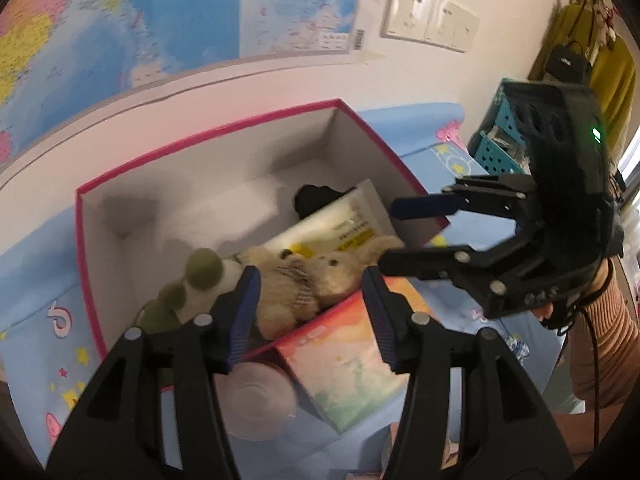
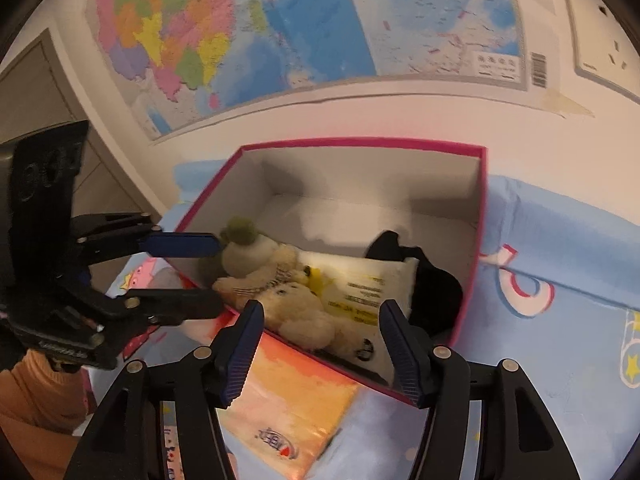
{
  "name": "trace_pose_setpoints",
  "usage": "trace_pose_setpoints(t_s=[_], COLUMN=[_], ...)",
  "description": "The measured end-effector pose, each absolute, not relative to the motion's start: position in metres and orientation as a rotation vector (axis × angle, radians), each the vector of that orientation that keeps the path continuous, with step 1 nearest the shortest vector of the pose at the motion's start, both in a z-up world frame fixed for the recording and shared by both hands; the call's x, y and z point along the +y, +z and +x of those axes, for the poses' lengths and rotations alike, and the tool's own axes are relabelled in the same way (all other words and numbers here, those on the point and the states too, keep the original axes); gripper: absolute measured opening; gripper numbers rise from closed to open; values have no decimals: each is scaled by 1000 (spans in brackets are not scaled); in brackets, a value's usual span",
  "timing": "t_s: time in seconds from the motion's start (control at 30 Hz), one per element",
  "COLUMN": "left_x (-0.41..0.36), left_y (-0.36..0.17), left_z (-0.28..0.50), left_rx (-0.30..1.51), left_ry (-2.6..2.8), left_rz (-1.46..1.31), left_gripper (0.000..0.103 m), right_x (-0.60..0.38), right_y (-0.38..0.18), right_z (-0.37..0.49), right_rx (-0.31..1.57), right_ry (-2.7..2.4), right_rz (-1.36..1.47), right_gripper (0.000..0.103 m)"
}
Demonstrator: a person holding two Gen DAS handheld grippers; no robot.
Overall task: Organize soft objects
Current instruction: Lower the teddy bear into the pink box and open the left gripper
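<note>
L gripper (image 1: 312,316) & R gripper (image 2: 324,340), fingers apart, empty, hover over pink box (image 2: 478,256) where teddy (image 2: 296,312) & 3 other softs sit, gathered for storage.

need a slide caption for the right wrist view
Open right gripper poised over the pink-rimmed box holding a beige teddy bear, tissue pack and black cloth.

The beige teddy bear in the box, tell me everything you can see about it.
The teddy bear is small, cream-beige and fluffy, with dark bead eyes and a striped fabric bow or scarf at its neck. It lies on its side at the near end of the pink-rimmed box, not upright. It rests partly on a white packet with yellow print and presses against a white and green plush toy. Neither gripper touches it.
</note>
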State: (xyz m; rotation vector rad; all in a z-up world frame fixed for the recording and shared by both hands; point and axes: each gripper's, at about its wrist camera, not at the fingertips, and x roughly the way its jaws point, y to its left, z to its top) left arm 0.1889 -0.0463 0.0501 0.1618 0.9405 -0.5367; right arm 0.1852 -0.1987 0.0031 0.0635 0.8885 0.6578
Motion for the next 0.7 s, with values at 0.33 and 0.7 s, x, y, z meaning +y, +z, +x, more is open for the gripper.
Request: trace_pose_setpoints(t_s=[0.33,0.7], left_x=[-13,-10], left_y=[44,35], left_z=[206,212], left_rx=[979,1019], left_ry=[-508,-563], left_rz=[59,30], left_gripper=[55,55], right_x=[-180,-189], right_y=[-7,2], right_z=[196,198], right_rx=[952,904], right_ry=[685,649], right_rz=[-5,27], right_gripper=[59,9])
